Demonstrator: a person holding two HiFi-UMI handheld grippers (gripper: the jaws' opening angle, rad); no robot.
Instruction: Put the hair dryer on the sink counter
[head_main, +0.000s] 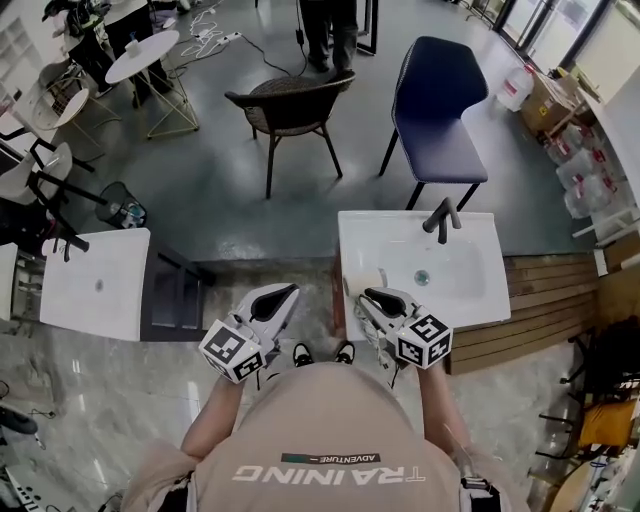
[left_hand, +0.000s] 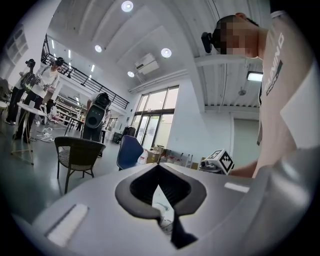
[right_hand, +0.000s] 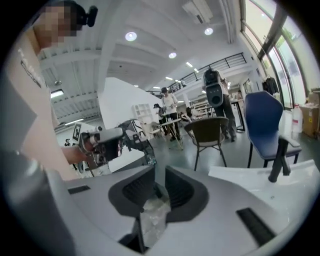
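A cream-coloured object (head_main: 362, 281), apparently the hair dryer, lies on the left part of the white sink counter (head_main: 470, 290); my right gripper hides part of it. The black faucet (head_main: 443, 216) stands at the basin's back edge. My right gripper (head_main: 370, 297) hangs over the counter's near left corner, its jaws a narrow gap apart with nothing between them (right_hand: 159, 172). My left gripper (head_main: 289, 293) is held level beside the counter, off its left edge, its tips meeting and empty (left_hand: 159, 167). In the right gripper view the counter (right_hand: 260, 176) and faucet (right_hand: 278, 155) sit at the right.
A second white sink counter (head_main: 95, 285) stands at the left. Beyond the sink are a wicker chair (head_main: 290, 105) and a blue chair (head_main: 435, 110). A wooden platform (head_main: 545, 300) adjoins the counter on the right. Small tables and people are at the far back.
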